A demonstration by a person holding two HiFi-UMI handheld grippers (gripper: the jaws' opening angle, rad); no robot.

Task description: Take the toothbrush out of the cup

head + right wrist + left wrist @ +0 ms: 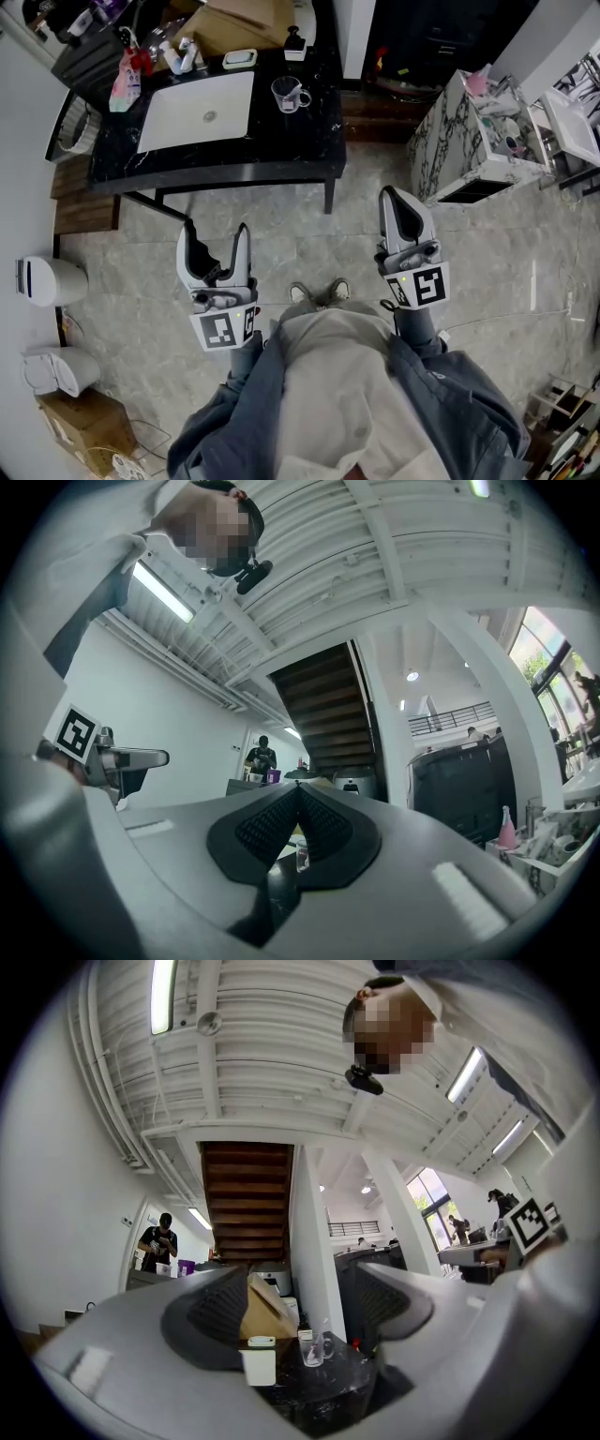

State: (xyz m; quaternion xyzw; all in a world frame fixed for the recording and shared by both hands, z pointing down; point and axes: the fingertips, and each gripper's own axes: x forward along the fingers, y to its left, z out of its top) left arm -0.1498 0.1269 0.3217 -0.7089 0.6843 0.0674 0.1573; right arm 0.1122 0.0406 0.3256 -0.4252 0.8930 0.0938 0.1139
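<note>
Grippers number two in the head view, both held over the grey stone floor (309, 253), short of the one black table (309, 141). One clear glass cup with a handle (290, 94) stands on that table, near one white rectangular sink basin (197, 111). The toothbrush inside it is too small to make out here. The left gripper (216, 230) has its two fingers spread wide with nothing between them. The right gripper (392, 195) has its two pressed together, empty. The cup is well apart from both.

In the left gripper view, the left gripper (302, 1274) shows two dark ribbed pads (220, 1312) standing wide apart, released and touching nothing. Far off between them the one cup (314, 1347) stands on the table. One thin pale toothbrush (325, 1327) leans up out of it, and one white container (258, 1361) sits beside it.

In the right gripper view, the right gripper (298, 789) has its two pads (262, 827) clenched tip to tip on nothing. The cup (301, 853) peeks through the small gap beneath them, far away; the toothbrush cannot be told there.
</note>
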